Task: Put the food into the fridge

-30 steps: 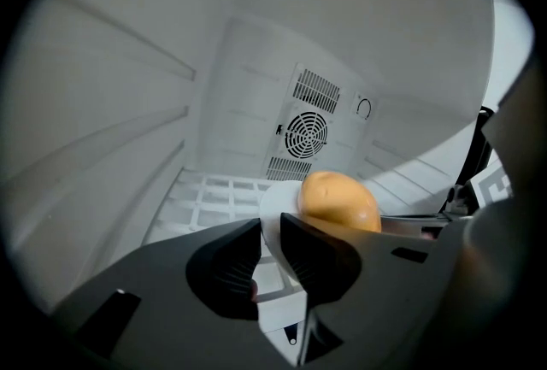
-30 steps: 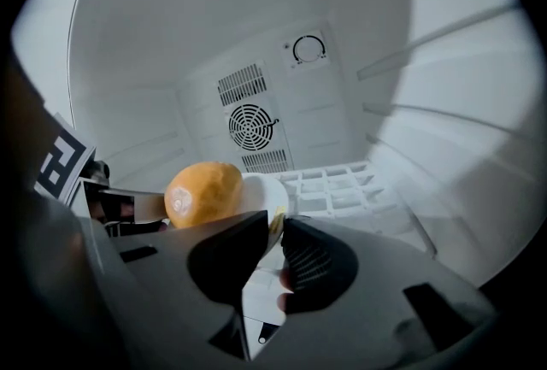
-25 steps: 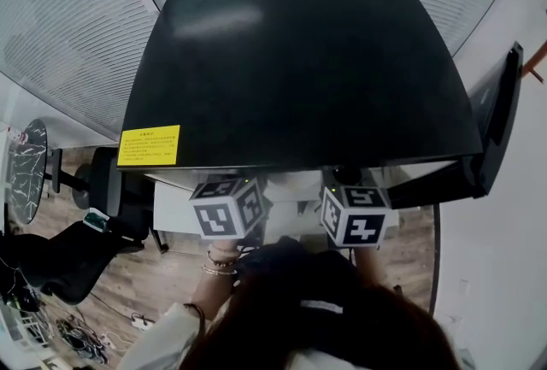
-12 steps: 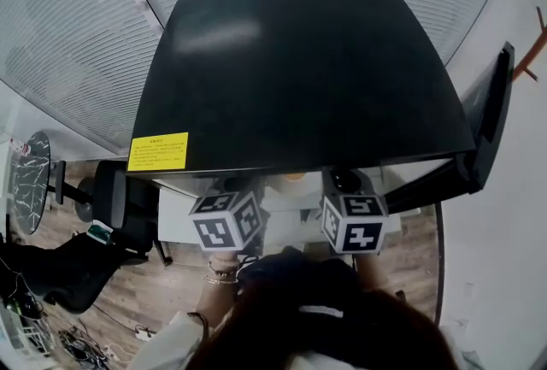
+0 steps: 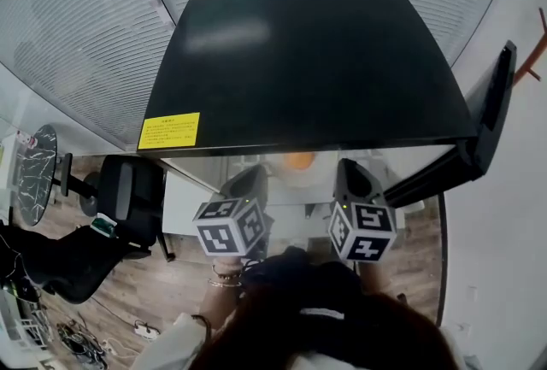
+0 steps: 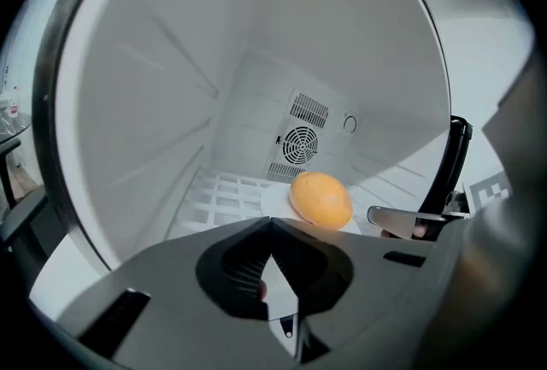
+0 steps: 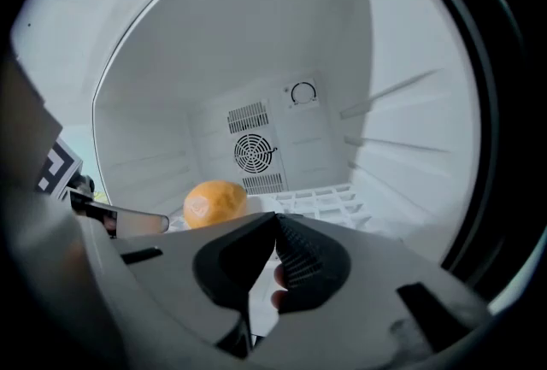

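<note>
1. Yellow label [image 5: 169, 131], set at the front left corner of the black fridge [image 5: 299, 61] top: several lines of dark print, too small to be read.
2. Left marker cube [image 5: 229, 226] on the left hand-held gripper [image 6: 272, 227] and right marker cube [image 5: 363, 231] on the right hand-held gripper [image 7: 275, 219]: black-and-white square patterns, no lettering.
3. Sticker [image 7: 198, 206], small and pale, on the orange fruit [image 7: 220, 199]: print not legible.
4. Round mark [image 7: 302, 92] on the fridge's back wall: no lettering can be made out.

fridge [image 5: 299, 61] open at 12 o'clock. orange [image 6: 320, 199] blocks middle of shelf [image 6: 218, 193]; free at its 9 and 3 o'clock. door [image 5: 491, 116] stands at 3 o'clock.
</note>
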The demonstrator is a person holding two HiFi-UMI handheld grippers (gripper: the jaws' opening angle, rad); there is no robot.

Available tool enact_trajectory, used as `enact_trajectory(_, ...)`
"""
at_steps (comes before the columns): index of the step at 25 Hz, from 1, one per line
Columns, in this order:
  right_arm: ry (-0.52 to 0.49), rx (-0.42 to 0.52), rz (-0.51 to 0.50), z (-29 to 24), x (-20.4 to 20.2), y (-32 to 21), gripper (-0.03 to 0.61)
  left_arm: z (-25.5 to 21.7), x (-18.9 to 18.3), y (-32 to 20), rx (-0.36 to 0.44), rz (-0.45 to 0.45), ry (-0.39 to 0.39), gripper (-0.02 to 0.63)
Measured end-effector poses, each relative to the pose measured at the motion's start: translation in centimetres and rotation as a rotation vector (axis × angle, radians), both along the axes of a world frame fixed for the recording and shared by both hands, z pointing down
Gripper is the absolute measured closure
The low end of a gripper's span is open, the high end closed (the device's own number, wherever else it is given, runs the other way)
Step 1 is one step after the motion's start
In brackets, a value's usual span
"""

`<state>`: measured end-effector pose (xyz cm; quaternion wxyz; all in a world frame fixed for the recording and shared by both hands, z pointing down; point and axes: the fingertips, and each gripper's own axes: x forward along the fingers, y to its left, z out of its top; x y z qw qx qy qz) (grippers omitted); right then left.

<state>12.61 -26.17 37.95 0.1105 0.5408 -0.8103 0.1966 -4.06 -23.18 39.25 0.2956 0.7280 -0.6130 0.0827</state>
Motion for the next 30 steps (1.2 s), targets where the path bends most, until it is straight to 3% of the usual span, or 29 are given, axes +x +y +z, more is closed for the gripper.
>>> enact_trajectory(14, -0.049, 0.059, -0.034, -0.6, 0.9, 6.1, 0.581, -0.4, 1.7, 5.9, 0.039, 0.004, -0.022, 0.615)
enact_trajectory(20, -0.037, 0.091, -0.056, -0.7, 1.8, 10.2, 0.581, -1.6, 2.9, 9.5, 0.113, -0.013, 0.035, 0.615)
enact_trajectory(30, 0.007, 0.169, -0.118, -1.2, 2.0, 16.1, 0.583, -1.8, 5.1, 16.6, 0.103, 0.019, 0.017, 0.615)
